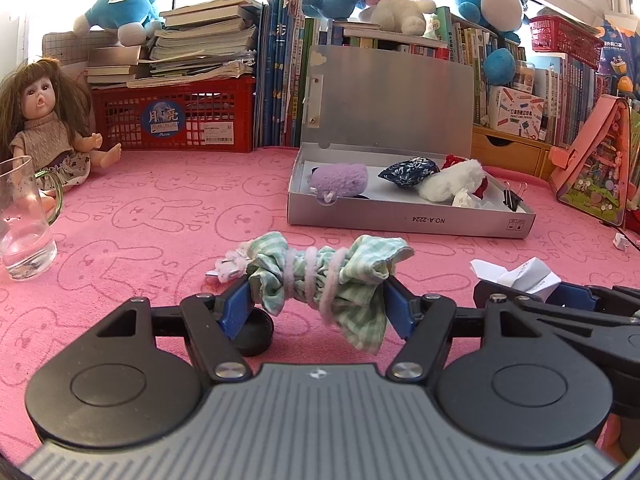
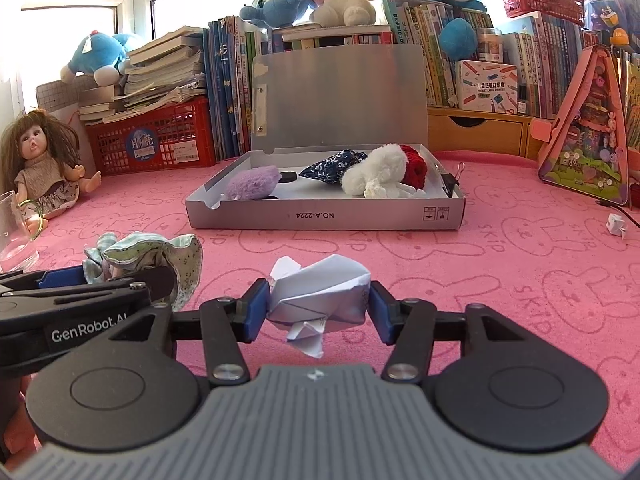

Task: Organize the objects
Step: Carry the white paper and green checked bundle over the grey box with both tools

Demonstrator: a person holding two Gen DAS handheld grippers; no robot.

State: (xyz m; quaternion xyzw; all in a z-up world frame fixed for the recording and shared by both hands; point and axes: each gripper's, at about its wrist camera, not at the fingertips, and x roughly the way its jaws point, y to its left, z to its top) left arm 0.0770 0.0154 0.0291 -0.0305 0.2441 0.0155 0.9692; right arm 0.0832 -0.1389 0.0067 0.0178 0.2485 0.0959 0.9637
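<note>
Spanning the left hand-held gripper [image 1: 318,294] fingertips: green checked scrunchie [image 1: 324,276].

Soft checked cotton scrunchie [image 1: 320,280] bound with fuzzy bands; creased matt paper wad [image 2: 320,300]; matt silver cardboard box [image 1: 400,222]; fleecy pink table [image 1: 160,208] cloth; clear glossy glass mug [image 1: 24,224]; matt black plastic claw arms.

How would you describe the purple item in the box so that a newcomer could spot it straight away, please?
Find the open silver box on the pink cloth, its lid standing against the books. The purple plush lies at the box's left end. It alone is lilac and fuzzy; its neighbours are a blue patterned pouch and a white fluffy toy.
</note>
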